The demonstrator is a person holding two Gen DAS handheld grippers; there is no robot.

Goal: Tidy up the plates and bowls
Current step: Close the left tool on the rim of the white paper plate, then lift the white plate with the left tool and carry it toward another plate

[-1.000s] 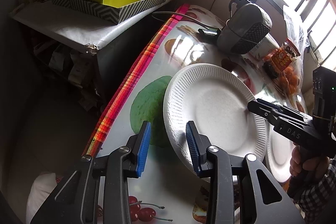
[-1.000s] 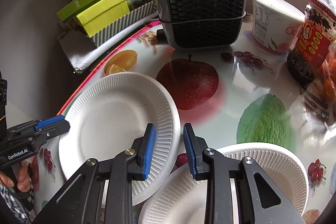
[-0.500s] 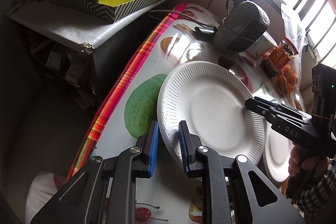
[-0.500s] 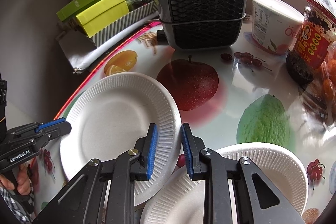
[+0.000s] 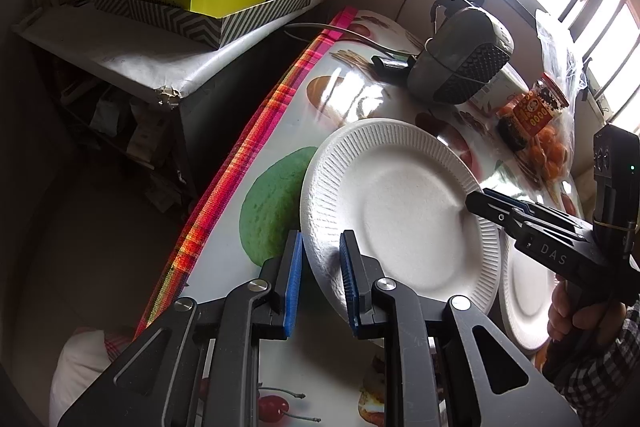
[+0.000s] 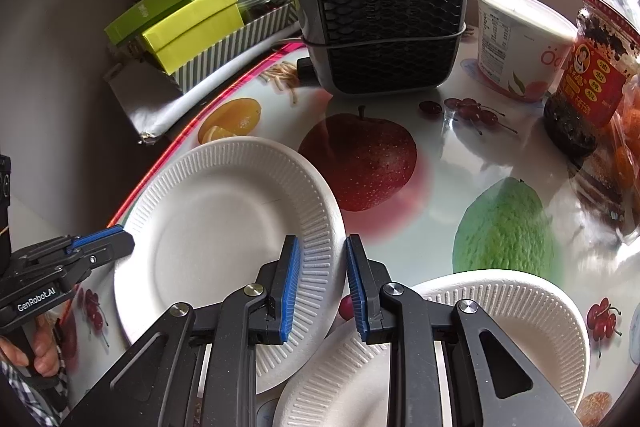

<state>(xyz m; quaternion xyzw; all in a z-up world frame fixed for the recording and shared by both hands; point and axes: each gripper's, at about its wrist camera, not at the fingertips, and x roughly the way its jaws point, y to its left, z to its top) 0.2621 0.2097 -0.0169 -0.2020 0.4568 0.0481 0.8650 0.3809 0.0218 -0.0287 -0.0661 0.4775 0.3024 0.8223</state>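
Left gripper [image 5: 320,277] pinches upper paper plate's [image 5: 400,211] rim — nothing on it.

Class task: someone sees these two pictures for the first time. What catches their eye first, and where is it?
First, the white paper plate at the table's striped edge, with the left tool clamped on its near rim and the right tool on the opposite rim. Next, a second paper plate beside it, partly beneath its rim. Behind them stands a dark grey heater on the fruit-print tablecloth.

L claw [image 5: 320,283] pinching plate [image 5: 400,211] rim, R claw [image 5: 486,203] opposite
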